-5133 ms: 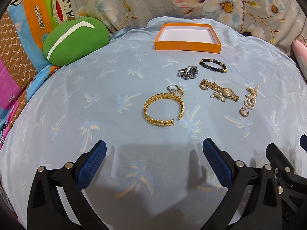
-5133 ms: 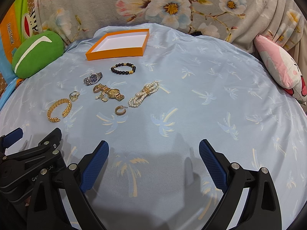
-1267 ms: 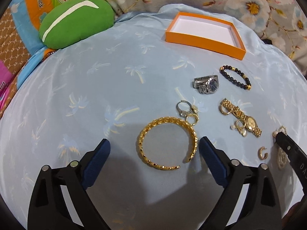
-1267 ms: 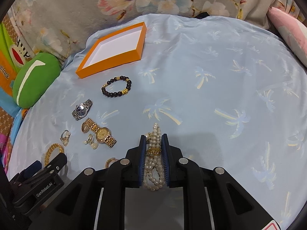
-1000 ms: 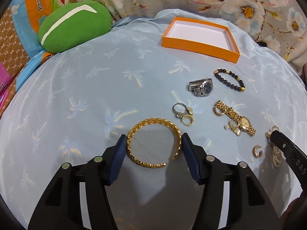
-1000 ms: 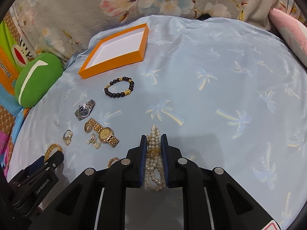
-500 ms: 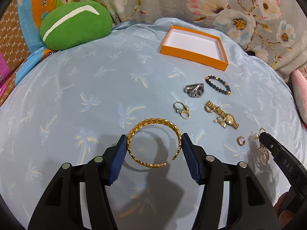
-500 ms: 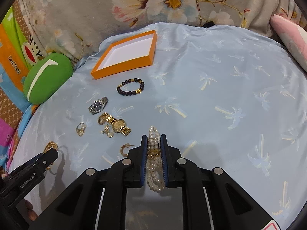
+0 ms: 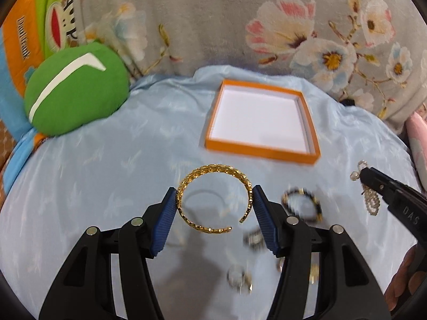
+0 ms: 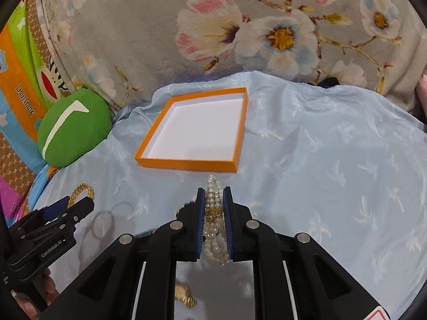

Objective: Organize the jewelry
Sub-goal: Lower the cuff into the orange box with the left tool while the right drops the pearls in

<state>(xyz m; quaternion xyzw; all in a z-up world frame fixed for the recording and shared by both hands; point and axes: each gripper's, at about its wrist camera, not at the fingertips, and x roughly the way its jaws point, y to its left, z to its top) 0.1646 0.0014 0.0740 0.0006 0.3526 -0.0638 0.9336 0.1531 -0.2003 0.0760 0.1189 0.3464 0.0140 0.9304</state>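
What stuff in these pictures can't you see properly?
- Left wrist view: the small pieces lying under the left hand-held gripper are too blurred to name.
- Left wrist view: the bead bracelet is blurred and partly behind a finger.
- Right wrist view: the gold bangle is mostly hidden by the left hand-held gripper.
- Right wrist view: the pearl bracelet has its middle covered by the right hand-held gripper.

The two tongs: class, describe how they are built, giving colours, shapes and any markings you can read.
Both the left tongs and right tongs have angular black plastic frames with triangular cut-outs, round silver rivets at the joints, and ribbed dark blue pads lining the fingers. White lettering, "GenRobot.AI", runs along the left tongs' side in the right wrist view. No cables or sleeves show.
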